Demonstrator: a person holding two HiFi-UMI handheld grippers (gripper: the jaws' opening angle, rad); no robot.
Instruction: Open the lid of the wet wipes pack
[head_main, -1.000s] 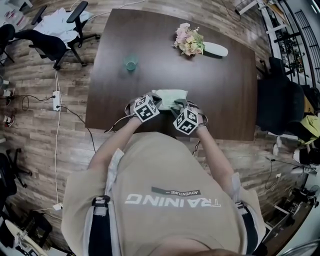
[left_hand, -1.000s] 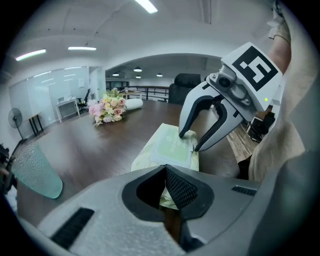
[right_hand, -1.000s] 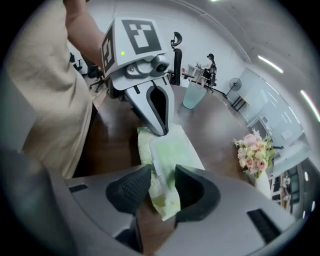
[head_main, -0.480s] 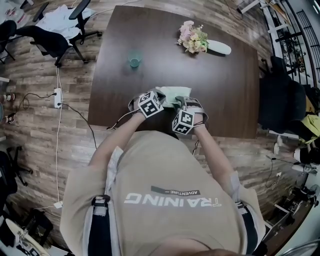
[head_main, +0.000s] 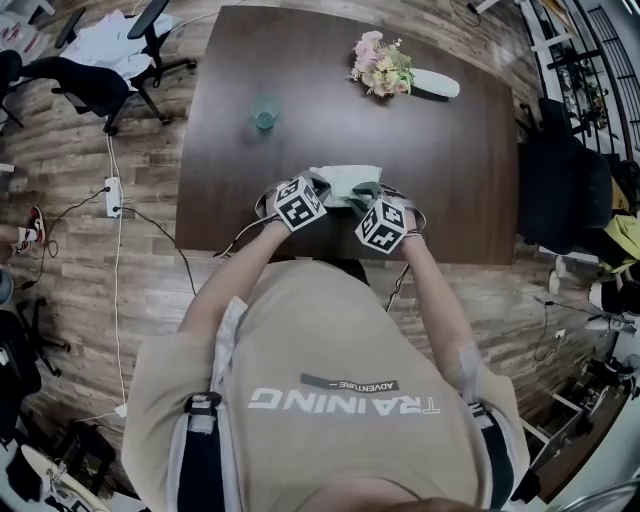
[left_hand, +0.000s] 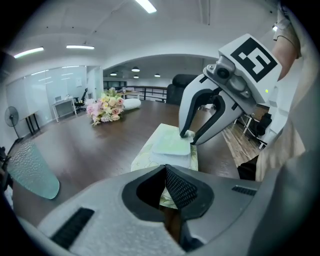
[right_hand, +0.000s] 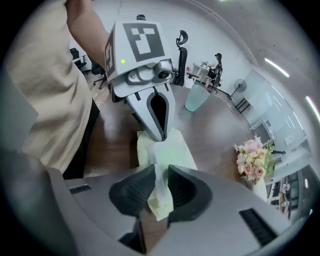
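Currently the wet wipes pack (head_main: 341, 181) lies flat, close to the near edge of the tabletop (head_main: 300, 70) and about midway along it.

Change noted: the right gripper (left_hand: 189, 139) has just been closing its jaws. They now stand narrowly apart with the edge of the lid (left_hand: 171, 143) between them, and the pads appear to press on it. The left gripper (right_hand: 159, 135) sits where it was a second ago, jaws together on the opposite end of the pack, pinning it.

Assessment: the grip on the lid looks made, but the lid is flat against the pack and not yet raised. The lift is the step outstanding. Which side carries the hinge cannot be told.

Clearances: the pack sits near the table's near edge, so a pull toward the person leaves little margin, and the left hold should prevent sliding. Beyond the pack the tabletop is bare. The glass (head_main: 264, 117) toward the far left and the flowers (head_main: 378, 70) with their white vase (head_main: 433, 86) by the far edge are well apart from the work. Nothing overhangs the pack, so there is free room above for the lid to swing.
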